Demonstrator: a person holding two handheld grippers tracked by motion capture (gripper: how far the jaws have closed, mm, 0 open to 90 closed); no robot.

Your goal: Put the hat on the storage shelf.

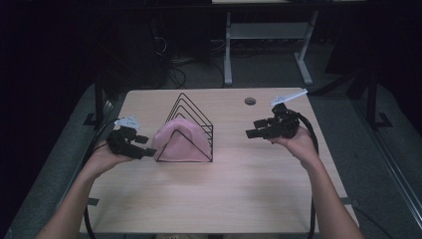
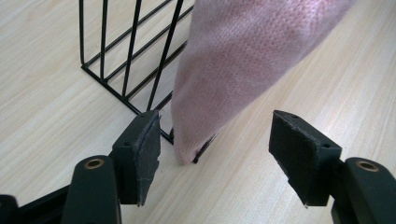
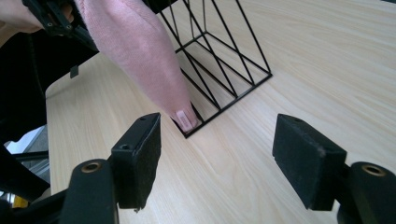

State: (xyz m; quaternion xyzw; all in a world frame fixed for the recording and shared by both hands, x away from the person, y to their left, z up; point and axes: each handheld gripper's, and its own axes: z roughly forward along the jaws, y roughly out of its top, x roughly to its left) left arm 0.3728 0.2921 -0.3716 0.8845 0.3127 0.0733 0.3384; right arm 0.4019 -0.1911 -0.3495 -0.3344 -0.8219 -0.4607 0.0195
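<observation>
A: Over the wire rack (image 1: 191,127), left of table centre, the pink cloth (image 1: 178,143) was draped, covering the near wires and hanging down both sloped sides.

B: Its lower ends?

A: Seen from the left gripper view, one end (image 2: 219,88) reached the table (image 1: 239,184) at the rack's corner (image 2: 135,70). The right gripper view showed the other end (image 3: 140,51) down at the opposite corner of the rack (image 3: 219,60), a small label at its tip.

B: Left gripper?

A: Left gripper (image 1: 144,148) sat just beside the cloth's left side, jaws pointing at it. Jaws stood wide apart, nothing held; the cloth's end lay ahead of the pads (image 2: 144,154), not between them, no contact.

B: Right gripper?

A: Right gripper (image 1: 254,130) was well apart from the rack, off to its right, jaws aimed back toward it. Jaws wide, pads (image 3: 140,158) bare, nothing in them.

B: Anything else?

A: A round hole (image 1: 250,101) near the table's far edge; cables trailed from both grippers off the table sides. Beyond the table, a white frame (image 1: 268,45) on a dark floor.
</observation>
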